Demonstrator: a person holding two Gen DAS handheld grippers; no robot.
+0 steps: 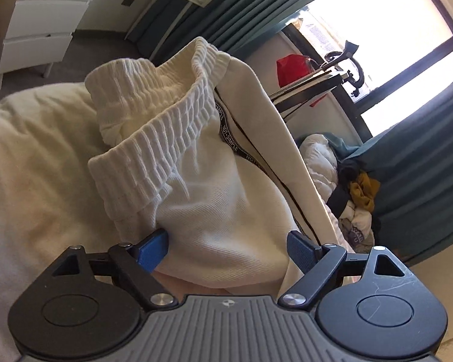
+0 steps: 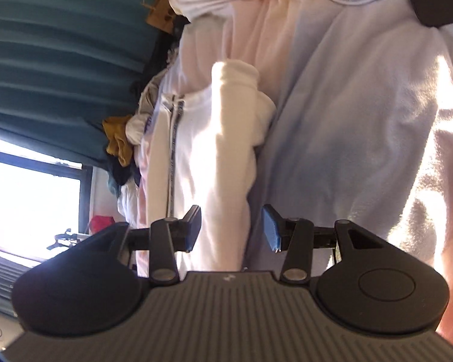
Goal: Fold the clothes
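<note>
White sweatpants (image 1: 202, 181) with a ribbed elastic waistband (image 1: 154, 138) and a black lettered side stripe lie bunched on a cream blanket (image 1: 36, 150). My left gripper (image 1: 228, 252) is open, its blue pads either side of the fabric below the waistband. In the right wrist view the same pants (image 2: 214, 150) run as a folded length away from the camera. My right gripper (image 2: 232, 227) is open with the cloth between its pads, not clamped.
A pile of other clothes (image 1: 356, 199) lies at the bed's far side by teal curtains (image 1: 422, 181). A white dresser (image 1: 36, 21), a red bag (image 1: 293, 66) and a bright window (image 1: 377, 21) are behind. The fleece blanket (image 2: 362, 120) fills the right wrist view.
</note>
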